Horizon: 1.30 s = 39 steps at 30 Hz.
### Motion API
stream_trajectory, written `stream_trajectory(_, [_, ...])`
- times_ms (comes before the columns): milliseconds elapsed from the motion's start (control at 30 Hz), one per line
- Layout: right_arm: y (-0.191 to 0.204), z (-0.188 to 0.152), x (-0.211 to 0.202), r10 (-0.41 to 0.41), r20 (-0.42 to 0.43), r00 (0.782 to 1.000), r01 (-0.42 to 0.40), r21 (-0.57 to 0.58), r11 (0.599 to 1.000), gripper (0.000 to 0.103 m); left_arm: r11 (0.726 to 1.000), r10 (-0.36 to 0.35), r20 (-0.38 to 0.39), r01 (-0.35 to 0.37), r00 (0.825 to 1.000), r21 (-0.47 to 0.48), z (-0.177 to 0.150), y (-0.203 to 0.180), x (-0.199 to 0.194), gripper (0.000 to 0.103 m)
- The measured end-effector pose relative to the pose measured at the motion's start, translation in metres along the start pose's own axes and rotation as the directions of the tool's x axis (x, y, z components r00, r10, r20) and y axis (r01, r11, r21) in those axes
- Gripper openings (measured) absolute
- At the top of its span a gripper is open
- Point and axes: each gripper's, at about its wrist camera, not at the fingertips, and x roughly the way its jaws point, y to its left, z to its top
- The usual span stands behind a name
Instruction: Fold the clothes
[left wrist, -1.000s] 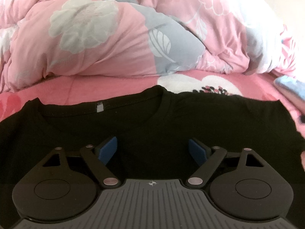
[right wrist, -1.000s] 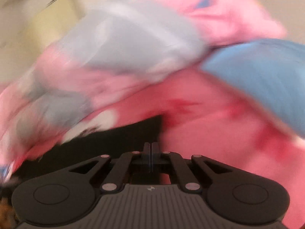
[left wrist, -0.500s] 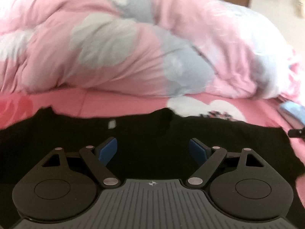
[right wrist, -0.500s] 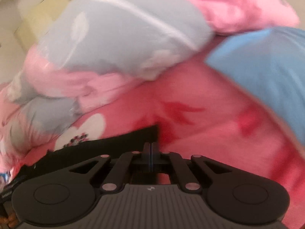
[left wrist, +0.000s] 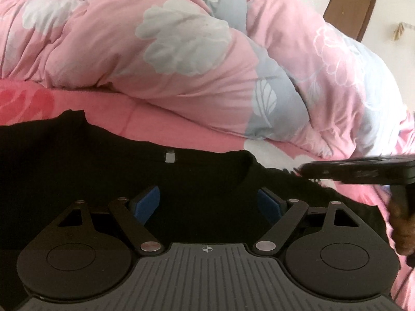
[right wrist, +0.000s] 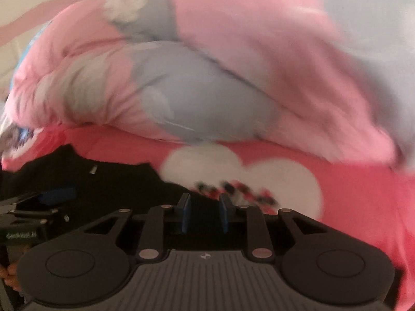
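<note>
A black T-shirt (left wrist: 103, 168) lies flat on the pink bed sheet (left wrist: 181, 127), collar and grey neck tag (left wrist: 170, 156) toward the duvet. My left gripper (left wrist: 207, 203) hovers open just over the chest below the collar, with nothing between its blue pads. My right gripper (right wrist: 205, 212) is at the shirt's right shoulder edge (right wrist: 116, 181). Its jaws are opening, and dark fabric shows in the narrow gap without being pinched. In the left wrist view the right gripper (left wrist: 311, 169) comes in from the right with a hand (left wrist: 402, 230) on its handle.
A puffy pink and grey floral duvet (left wrist: 181, 51) is heaped along the far side of the shirt, also filling the right wrist view (right wrist: 207, 77). The sheet has a white flower print (right wrist: 259, 171) beside the shoulder. A brown door (left wrist: 347, 13) stands in the far wall.
My right gripper swung left across the bed to the shirt's shoulder, and its shut jaws have parted. It now shows in the left wrist view. My left gripper rolled and shifted slightly, still open.
</note>
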Motion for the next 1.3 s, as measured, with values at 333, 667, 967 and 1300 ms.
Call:
stream_trajectory(333, [0.030,0.008,0.047,-0.111,-0.044,0.993,0.101,-0.190,0.977,0.023,1.000,-0.011,0.011,0.011,1.000,-0.012,-0.001,0.001,-0.001,0.083])
stream_trajectory(667, [-0.021,0.008,-0.006,-0.118,0.040,0.992,0.109,0.186,0.977,0.024,1.000,-0.019,0.011,0.019,1.000,-0.025,0.000,0.003,-0.001,0.083])
stream_trajectory(967, [-0.055,0.006,0.021,-0.260,-0.126,0.957,0.288,0.372,0.882,0.017,0.998,-0.035,0.015,0.035,0.999,-0.043,-0.001,0.006,-0.002,0.083])
stream_trajectory(1300, [-0.123,-0.057,-0.047,-0.228,-0.205,0.952,0.304,0.540,0.785,0.020,0.997,-0.044,0.014,0.044,0.999,-0.056,-0.001,0.008,-0.002,0.084])
